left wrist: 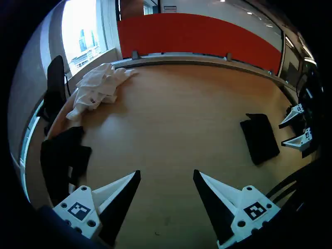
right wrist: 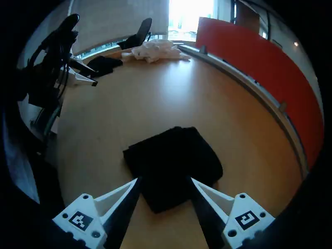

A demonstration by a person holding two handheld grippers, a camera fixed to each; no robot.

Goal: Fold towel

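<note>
While the left gripper (left wrist: 166, 172) hangs over bare wood at the bottom of the left gripper view, its fingers stand wide apart with nothing between them. The folded black towel (left wrist: 259, 139) lies flat on the bench (left wrist: 178, 112) at the right of that frame, and just beyond it, at the right edge, the right gripper shows its two white fingers spread. In the right gripper view the towel sits in the lower middle of the frame, its near edge running in between the right gripper's (right wrist: 165, 179) fingers, which are wide too and not pressing on it; whether they touch the cloth I cannot tell. A crumpled white cloth (left wrist: 97, 85) lies at the upper left of the left gripper view, near the window, with a dark heap of fabric (left wrist: 62, 157) below it at the bench's edge. A black chair (left wrist: 54, 89) stands beside them, and a red partition (left wrist: 199, 35) runs along the far side.
</note>
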